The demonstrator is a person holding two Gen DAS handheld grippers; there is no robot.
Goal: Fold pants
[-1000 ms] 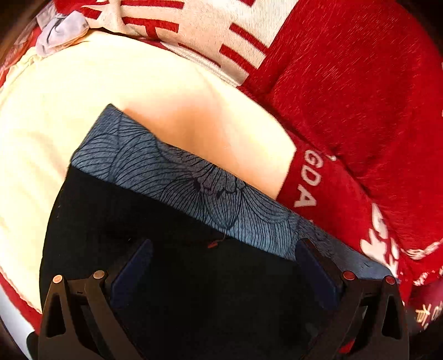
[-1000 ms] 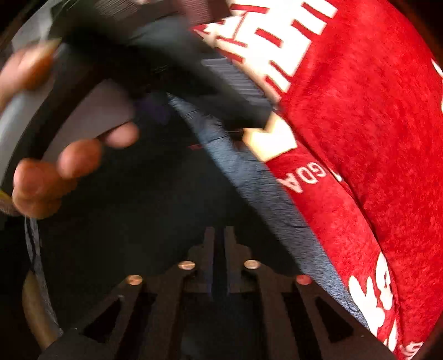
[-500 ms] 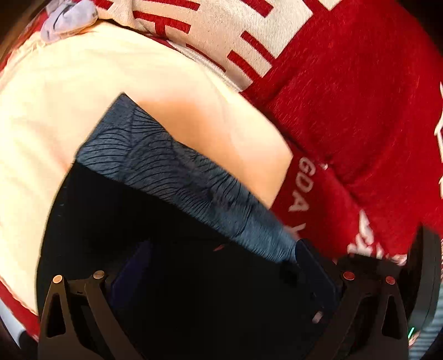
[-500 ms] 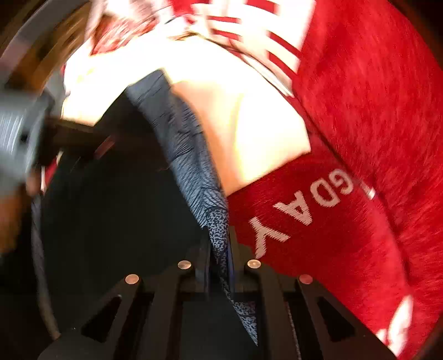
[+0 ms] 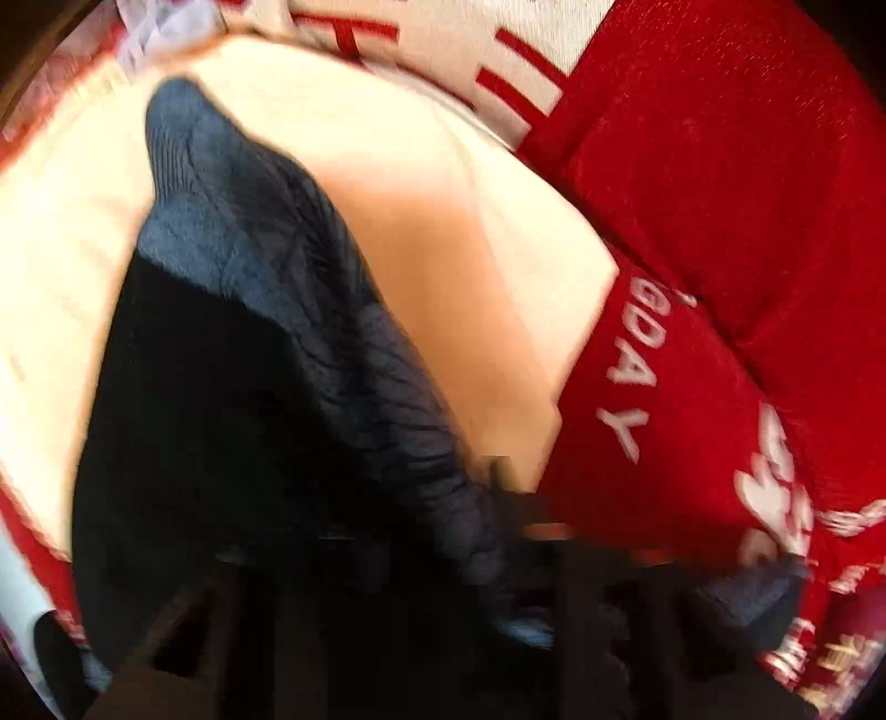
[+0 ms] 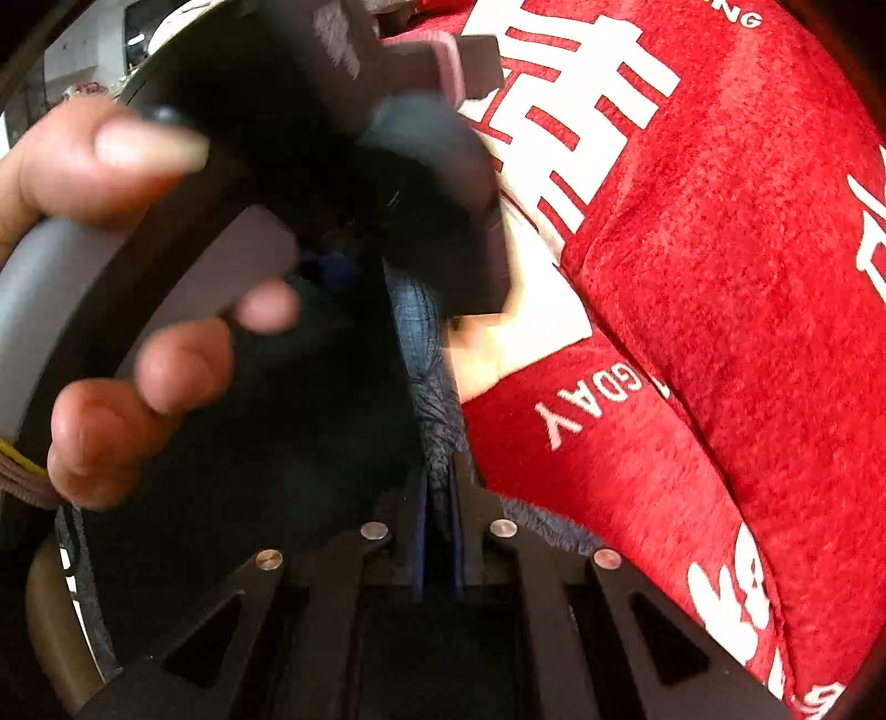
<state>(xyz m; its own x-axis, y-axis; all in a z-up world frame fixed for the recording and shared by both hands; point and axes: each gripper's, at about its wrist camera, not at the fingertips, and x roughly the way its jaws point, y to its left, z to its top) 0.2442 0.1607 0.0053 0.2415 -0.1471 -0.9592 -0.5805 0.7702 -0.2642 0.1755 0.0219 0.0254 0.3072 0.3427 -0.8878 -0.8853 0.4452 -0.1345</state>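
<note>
The pants point(image 5: 232, 421) are black with a blue-grey patterned waistband point(image 5: 310, 310) and lie on a cream and red blanket. In the blurred left wrist view my left gripper point(image 5: 498, 498) looks shut on the bunched waistband, which rises in a ridge. In the right wrist view my right gripper point(image 6: 440, 498) is shut on the waistband point(image 6: 426, 354), held edge-on between the fingers. The left gripper body and the person's hand point(image 6: 138, 343) fill the upper left of the right wrist view, close ahead.
A red blanket point(image 5: 720, 194) with white lettering covers the surface, with a cream patch point(image 5: 470, 249) under the pants. A pale cloth point(image 5: 160, 27) lies at the far left edge.
The left gripper's fingers have closed from wide open onto the waistband, which now bunches into a ridge. The right gripper keeps its hold and has come close to the left one.
</note>
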